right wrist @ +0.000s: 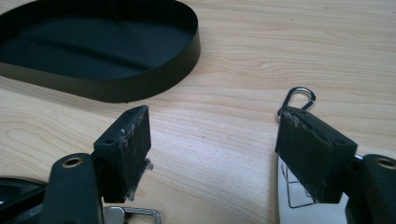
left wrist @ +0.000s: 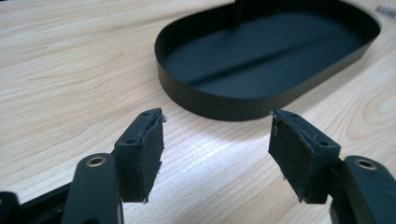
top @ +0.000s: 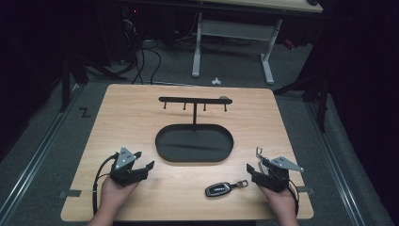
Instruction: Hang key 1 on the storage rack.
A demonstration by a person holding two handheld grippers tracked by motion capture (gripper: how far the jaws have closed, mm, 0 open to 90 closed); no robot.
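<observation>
1. My left gripper (top: 143, 160) and right gripper (top: 254, 170) sit low on the bench (top: 131, 117), jaws of both spread wide, nothing between them.
2. The car key fob (top: 219, 189) lies flat on the bench just beside my right gripper – untouched; a carabiner clip (right wrist: 299, 95) lies past my right jaw.
3. Farther off, the black oval tray (top: 162, 150) holds nothing, and the hooks on its hanger bar (top: 190, 100) are bare – I judge the work not yet begun.
</observation>
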